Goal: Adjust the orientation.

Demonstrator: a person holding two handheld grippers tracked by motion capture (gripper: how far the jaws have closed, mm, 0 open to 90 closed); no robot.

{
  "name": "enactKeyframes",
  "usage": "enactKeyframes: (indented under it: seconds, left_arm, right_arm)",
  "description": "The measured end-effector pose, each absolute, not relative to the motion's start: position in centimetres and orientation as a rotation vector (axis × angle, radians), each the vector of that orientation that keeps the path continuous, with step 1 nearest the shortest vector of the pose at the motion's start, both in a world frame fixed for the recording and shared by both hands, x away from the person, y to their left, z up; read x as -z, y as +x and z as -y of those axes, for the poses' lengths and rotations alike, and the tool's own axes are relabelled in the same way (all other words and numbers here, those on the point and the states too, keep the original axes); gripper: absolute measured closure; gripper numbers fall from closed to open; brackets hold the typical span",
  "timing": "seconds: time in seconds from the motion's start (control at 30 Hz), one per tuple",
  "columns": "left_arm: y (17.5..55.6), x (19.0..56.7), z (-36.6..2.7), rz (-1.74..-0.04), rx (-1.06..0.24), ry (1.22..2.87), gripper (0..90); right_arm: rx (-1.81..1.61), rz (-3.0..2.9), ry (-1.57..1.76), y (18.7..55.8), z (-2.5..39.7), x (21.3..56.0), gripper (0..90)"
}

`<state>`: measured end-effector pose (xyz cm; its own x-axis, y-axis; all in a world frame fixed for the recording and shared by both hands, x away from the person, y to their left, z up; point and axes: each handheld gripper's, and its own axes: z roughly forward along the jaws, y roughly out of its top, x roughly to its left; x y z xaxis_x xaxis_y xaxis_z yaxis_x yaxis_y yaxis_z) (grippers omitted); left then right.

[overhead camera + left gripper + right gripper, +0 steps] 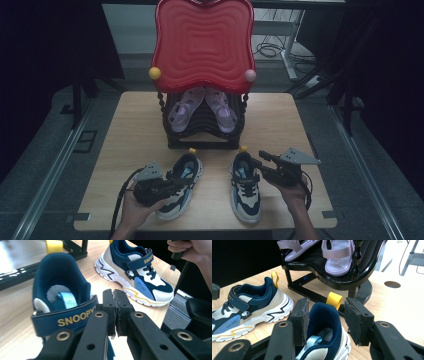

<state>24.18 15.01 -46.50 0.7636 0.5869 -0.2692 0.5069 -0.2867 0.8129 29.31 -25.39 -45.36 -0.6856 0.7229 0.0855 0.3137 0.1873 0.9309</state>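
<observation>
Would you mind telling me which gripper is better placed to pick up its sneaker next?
Probably the right. The right gripper is open with its jaws either side of the right sneaker's heel collar, so it only needs to close. The left gripper is shut at the left sneaker and would have to open first.

Light wood table (130,135) on grey floor (45,165); dark curtains (45,40) both sides; white desk frame (287,47) with cables behind.

L gripper (115,296) jaws closed, R gripper (327,320) jaws spread wide.
</observation>
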Motion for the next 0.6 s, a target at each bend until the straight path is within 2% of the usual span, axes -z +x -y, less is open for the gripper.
enactKeyframes:
  seconds: [0.6]
  left_arm:
    - [23.5, 49.4, -11.6, -0.849, -0.052, 2.048, 89.6]
  right_arm:
    - [-1.5, -2.085, 0.994, 29.3, 25.7, 45.5, 54.6]
